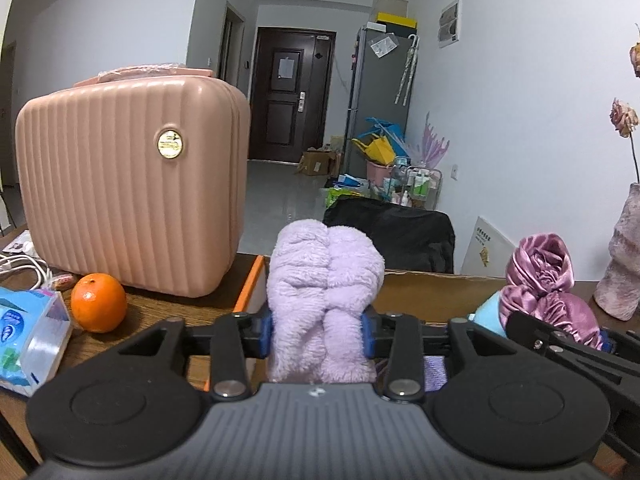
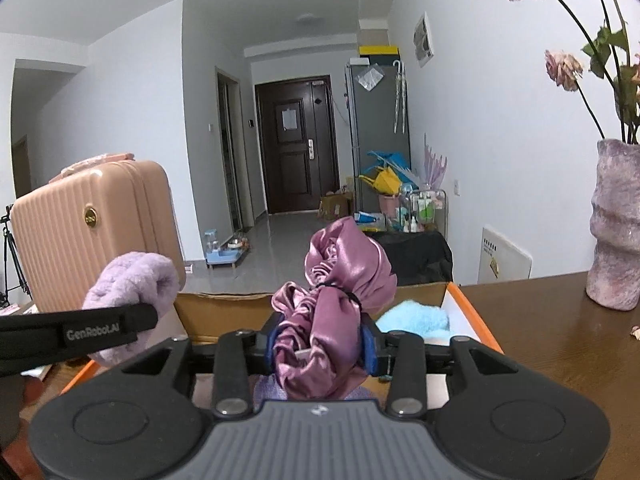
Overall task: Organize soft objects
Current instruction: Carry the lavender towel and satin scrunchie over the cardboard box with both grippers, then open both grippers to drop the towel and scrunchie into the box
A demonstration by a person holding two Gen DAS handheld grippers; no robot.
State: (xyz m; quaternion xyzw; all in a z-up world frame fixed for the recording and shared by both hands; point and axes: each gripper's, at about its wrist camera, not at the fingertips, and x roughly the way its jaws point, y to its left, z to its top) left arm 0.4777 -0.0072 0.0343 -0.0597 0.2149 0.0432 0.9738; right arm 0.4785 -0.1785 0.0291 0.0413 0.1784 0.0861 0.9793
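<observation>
Now left tool (image 1: 318, 336) pinching lilac plush (image 1: 324, 280), above cardboard box rim (image 1: 424, 276), suitcase (image 1: 128, 184) left

On tabletop (image 2: 560, 344): suitcase (image 1: 128, 184) left, orange (image 1: 99, 302) before it; box (image 2: 460, 300) centre; vase (image 2: 618, 224) right.

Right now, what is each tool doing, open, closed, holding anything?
Left tool: closed on the lilac fluffy cloth.
Right tool: closed on the pink satin bundle.

Tissue pack (image 1: 28, 340) cut off at the left edge. Vase (image 2: 616, 224) cropped at right; box (image 2: 224, 312) floor hidden by both held bundles.
</observation>
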